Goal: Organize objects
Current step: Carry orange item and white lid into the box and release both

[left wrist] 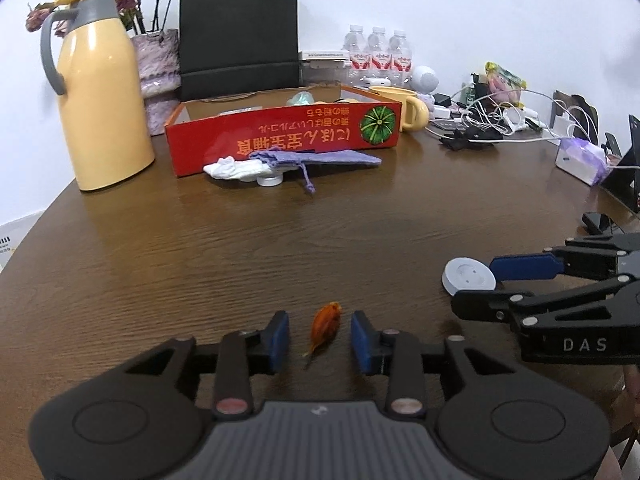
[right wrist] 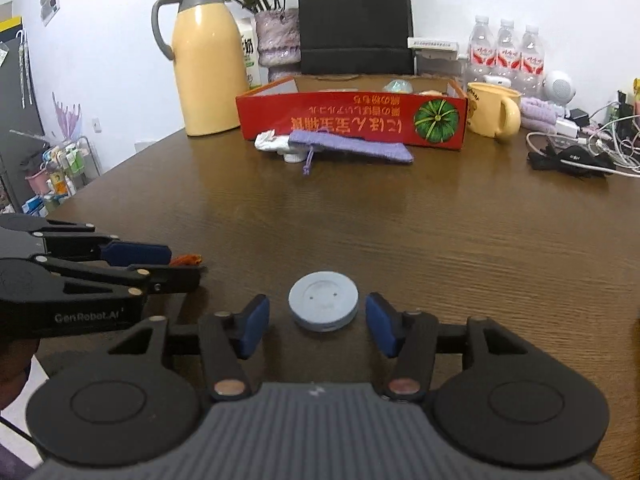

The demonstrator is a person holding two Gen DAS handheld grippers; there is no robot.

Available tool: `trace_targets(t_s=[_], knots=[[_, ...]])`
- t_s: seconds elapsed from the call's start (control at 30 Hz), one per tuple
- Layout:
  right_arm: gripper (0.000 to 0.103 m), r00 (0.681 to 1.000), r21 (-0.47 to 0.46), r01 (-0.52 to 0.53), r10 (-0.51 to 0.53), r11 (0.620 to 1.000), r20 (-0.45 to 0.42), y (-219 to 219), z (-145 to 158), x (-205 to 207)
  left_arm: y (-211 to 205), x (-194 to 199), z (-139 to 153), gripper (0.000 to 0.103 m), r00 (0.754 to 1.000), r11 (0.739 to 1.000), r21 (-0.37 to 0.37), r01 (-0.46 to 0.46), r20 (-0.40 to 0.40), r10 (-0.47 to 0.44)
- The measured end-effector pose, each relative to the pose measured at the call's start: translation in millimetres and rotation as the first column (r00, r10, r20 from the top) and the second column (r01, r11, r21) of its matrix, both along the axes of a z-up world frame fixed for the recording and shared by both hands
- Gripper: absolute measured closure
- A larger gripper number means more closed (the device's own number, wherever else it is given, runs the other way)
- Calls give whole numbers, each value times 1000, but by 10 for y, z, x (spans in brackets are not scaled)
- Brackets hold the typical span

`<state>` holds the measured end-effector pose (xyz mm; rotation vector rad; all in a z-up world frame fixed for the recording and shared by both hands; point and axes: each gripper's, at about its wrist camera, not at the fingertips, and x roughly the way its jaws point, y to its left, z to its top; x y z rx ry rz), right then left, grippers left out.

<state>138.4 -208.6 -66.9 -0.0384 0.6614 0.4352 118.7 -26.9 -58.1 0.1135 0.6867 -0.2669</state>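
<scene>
A small orange dried fruit [left wrist: 325, 322] lies on the brown wooden table between the blue pads of my left gripper [left wrist: 320, 332]. The jaws are open, with a gap on both sides of it. In the right wrist view a pale round disc [right wrist: 323, 306] lies flat between the pads of my right gripper [right wrist: 316, 320], which is open and clear of it. Each gripper shows side-on in the other view: the right gripper [left wrist: 476, 286] around the disc [left wrist: 466, 274], the left gripper [right wrist: 184, 265] around the orange fruit [right wrist: 186, 259]. A red cardboard box [left wrist: 280, 140] stands at the back.
A purple drawstring pouch [left wrist: 320, 159], a white cloth [left wrist: 228, 170] and a small white cap [left wrist: 269, 180] lie in front of the box. Behind stand a yellow thermos jug [left wrist: 100, 92], a black paper bag [left wrist: 240, 40], water bottles [left wrist: 376, 52] and a yellow mug [left wrist: 404, 108]. Cables [left wrist: 492, 120] clutter the right.
</scene>
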Motion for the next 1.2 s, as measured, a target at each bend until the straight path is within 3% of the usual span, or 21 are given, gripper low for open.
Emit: trace_targets(t_s=[0.03, 0.1, 0.2, 0.37, 0.53, 0.6, 0.73, 0.83, 0.9, 0.97, 1.07, 1.13, 1.2], knots=[[49, 1000, 2, 1, -1, 1000, 0, 2, 0, 11, 1, 19, -1, 73, 1000, 1000, 1, -4, 1, 4], [63, 1000, 5, 7, -7, 1000, 2, 4, 0, 31, 9, 33, 3, 93, 1000, 1000, -1, 8, 2, -8], [63, 1000, 1, 4, -4, 1000, 4, 22, 5, 45, 13, 49, 33, 92, 1000, 1000, -23, 17, -5, -17], [63, 999, 32, 7, -8, 999, 36, -35, 147, 165, 114, 248, 254, 93, 999, 998, -67, 9, 47, -5], [63, 986, 92, -1, -14, 996, 165, -89, 678, 767, 280, 942, 708, 92, 983, 988, -152, 11, 181, 17], [63, 983, 136, -5, -20, 991, 181, -65, 849, 1170, 318, 1381, 818, 92, 986, 979, -203, -12, 161, 45], [63, 997, 294, -4, -17, 956, 70, 13, 902, 2186, 379, 2325, 882, 92, 983, 971, -219, -99, 129, 130], [63, 998, 267, 52, -60, 962, 20, 223, 804, 2884, 479, 2987, 756, 92, 971, 958, -199, -208, 73, 226], [63, 997, 277, 79, -74, 958, -26, 327, 671, 3217, 566, 3275, 637, 92, 965, 940, -227, -254, 6, 262], [63, 996, 284, 73, -55, 956, -73, 459, 533, 3477, 588, 3452, 525, 92, 969, 941, -231, -247, -56, 241], [61, 992, 247, 85, -58, 965, -115, 623, 408, 3741, 595, 3552, 467, 90, 967, 953, -169, -253, -50, 248], [57, 991, 240, 98, -71, 966, -116, 676, 370, 3831, 619, 3544, 437, 78, 968, 956, -153, -249, -57, 243], [46, 990, 269, 97, -66, 958, -122, 665, 355, 3840, 684, 3524, 443, 68, 966, 949, -180, -258, -56, 252]])
